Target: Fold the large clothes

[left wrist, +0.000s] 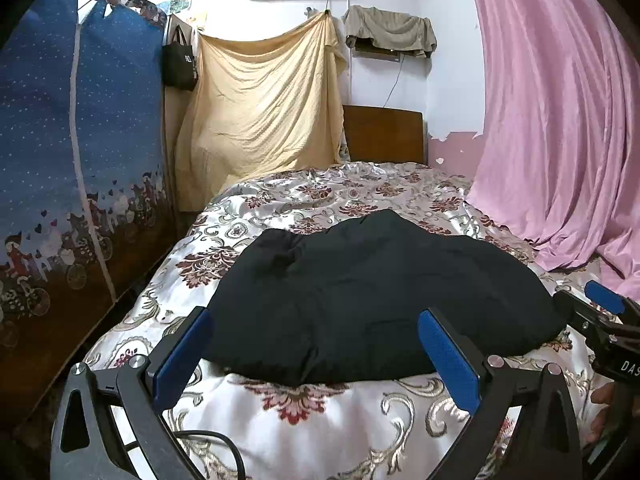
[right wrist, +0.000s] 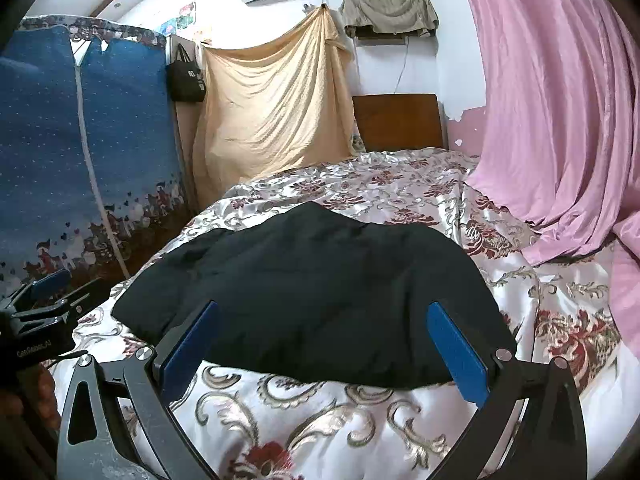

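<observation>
Garment: black padded garment (left wrist: 372, 300) lies on the floral bedspread (left wrist: 312, 420), roughly mid-bed, its near edge close to the near edge of the bed. Outline already compact and rounded; looks at least partly folded, though layers cannot be counted against the dark cloth.

Left gripper (left wrist: 316, 356): fingers spread wide, nothing between them, poised just short of the garment's near edge. Right gripper (right wrist: 324, 344): likewise spread and empty, facing the same near edge further to the right. Neither visibly touches the cloth.

Handling, judged: puffy, soft, probably light for its bulk; will spring back and trap air. Satin-looking bedspread appears slick, so the bundle may slide instead of folding over.

Hold: pinch the near left and near right corners, through all layers, one gripper each. A shallow bite may catch only the top layer.

Pink curtain (left wrist: 560, 120) drapes onto the far right of the bed, apart from the garment.
</observation>
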Demonstrator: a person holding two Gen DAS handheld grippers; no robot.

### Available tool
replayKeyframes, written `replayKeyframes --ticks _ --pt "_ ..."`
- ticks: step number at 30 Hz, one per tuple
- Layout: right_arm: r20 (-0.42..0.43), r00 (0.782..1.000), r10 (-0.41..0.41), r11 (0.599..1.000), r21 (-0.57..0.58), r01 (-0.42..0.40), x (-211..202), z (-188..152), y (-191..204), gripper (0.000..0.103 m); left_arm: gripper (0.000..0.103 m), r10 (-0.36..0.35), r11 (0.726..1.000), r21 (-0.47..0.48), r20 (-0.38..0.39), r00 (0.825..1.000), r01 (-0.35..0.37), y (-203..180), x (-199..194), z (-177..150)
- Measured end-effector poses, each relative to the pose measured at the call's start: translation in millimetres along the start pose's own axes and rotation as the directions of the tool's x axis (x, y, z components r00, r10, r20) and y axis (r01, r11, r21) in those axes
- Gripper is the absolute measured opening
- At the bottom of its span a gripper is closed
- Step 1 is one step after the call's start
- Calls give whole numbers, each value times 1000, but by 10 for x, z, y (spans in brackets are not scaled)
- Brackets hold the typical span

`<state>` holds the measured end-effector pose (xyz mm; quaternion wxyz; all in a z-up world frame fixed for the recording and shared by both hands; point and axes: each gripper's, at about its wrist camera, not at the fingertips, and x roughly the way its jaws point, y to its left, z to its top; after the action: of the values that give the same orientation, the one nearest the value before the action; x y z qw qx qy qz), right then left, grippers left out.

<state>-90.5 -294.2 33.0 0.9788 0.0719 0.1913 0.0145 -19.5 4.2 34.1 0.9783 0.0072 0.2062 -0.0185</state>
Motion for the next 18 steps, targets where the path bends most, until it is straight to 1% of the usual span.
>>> replayKeyframes --ticks 7,13,18 --pt "24 1000 -4 1000 -11 4 -174 -86 33 102 103 10 1000 25 23 1000 -11 6 -193 -107" --pt "-12 1000 7 1000 -22 -7 -216 -224 87 102 103 21 999 39 11 1000 -22 20 -259 -264" --pt "-15 1000 -12 999 -50 11 -237 -339 119 102 103 24 1000 20 -5 1000 -24 90 -292 -384"
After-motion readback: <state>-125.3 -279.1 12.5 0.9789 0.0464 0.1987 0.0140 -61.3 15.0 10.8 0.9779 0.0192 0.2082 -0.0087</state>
